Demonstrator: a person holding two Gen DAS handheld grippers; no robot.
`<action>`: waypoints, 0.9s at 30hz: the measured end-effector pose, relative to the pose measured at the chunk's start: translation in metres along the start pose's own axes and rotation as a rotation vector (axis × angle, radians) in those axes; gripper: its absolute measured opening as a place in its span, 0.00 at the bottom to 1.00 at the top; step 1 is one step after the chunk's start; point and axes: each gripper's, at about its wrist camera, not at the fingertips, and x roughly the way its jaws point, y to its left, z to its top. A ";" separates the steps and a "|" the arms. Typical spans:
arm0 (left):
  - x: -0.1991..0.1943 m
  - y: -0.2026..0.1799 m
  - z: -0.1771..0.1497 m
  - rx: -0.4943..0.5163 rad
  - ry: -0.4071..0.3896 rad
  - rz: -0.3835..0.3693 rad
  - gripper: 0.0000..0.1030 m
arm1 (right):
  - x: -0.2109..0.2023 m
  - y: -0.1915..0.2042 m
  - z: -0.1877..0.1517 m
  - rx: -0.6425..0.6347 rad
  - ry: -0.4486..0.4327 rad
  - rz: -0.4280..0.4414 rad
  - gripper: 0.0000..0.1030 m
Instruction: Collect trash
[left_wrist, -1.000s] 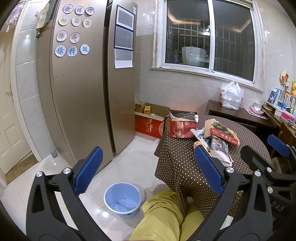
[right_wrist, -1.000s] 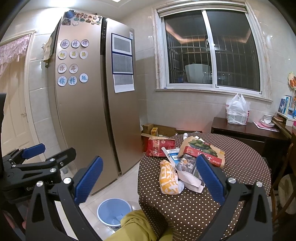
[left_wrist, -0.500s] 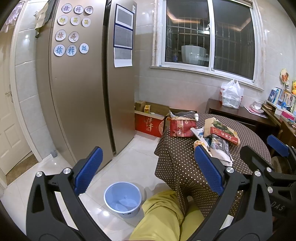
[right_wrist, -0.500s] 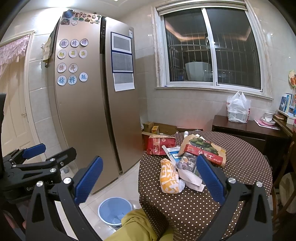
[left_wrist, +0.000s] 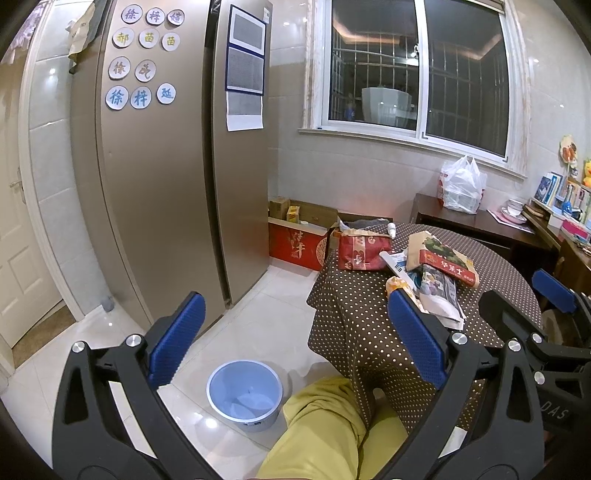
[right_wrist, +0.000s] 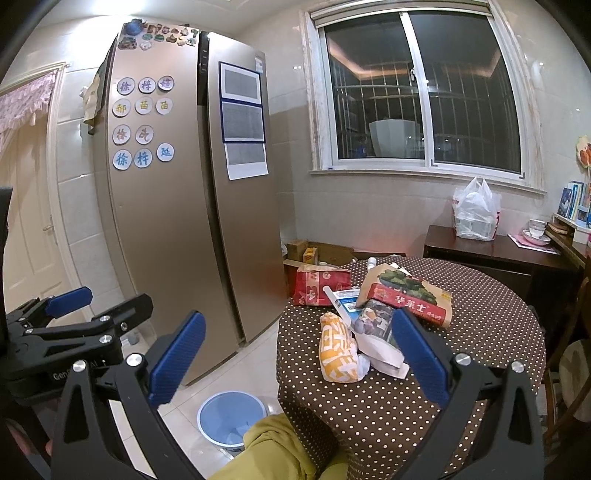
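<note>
Trash lies on the round table with the brown dotted cloth (right_wrist: 480, 332): a yellow wrapper (right_wrist: 338, 349), a red paper bag (right_wrist: 319, 284), a brown-and-red paper bag (right_wrist: 410, 295), a white tube (right_wrist: 338, 304) and a white packet (right_wrist: 380, 350). The same pile shows in the left wrist view (left_wrist: 436, 269). A blue bin (left_wrist: 244, 395) stands on the floor left of the table; it also shows in the right wrist view (right_wrist: 231, 417). My left gripper (left_wrist: 295, 343) is open and empty above the bin. My right gripper (right_wrist: 295, 350) is open and empty, short of the table's near edge.
A tall steel fridge (right_wrist: 192, 206) stands on the left. Cardboard boxes (left_wrist: 299, 236) sit on the floor by the wall. A dark sideboard (right_wrist: 491, 251) with a white plastic bag (right_wrist: 474, 210) is behind the table. My knee in yellow trousers (left_wrist: 332, 428) is below.
Both views have shifted slightly; the right gripper has crept a little toward the table. Both stay open and empty.
</note>
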 end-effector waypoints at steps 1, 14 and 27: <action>0.000 0.000 0.000 0.001 0.001 0.000 0.94 | 0.000 0.000 0.000 0.001 0.001 0.000 0.96; 0.012 -0.002 -0.001 0.001 0.037 -0.012 0.94 | 0.007 -0.006 -0.003 0.023 0.031 -0.002 0.96; 0.083 -0.018 -0.013 0.051 0.213 -0.030 0.94 | 0.058 -0.032 -0.029 0.092 0.202 -0.065 0.96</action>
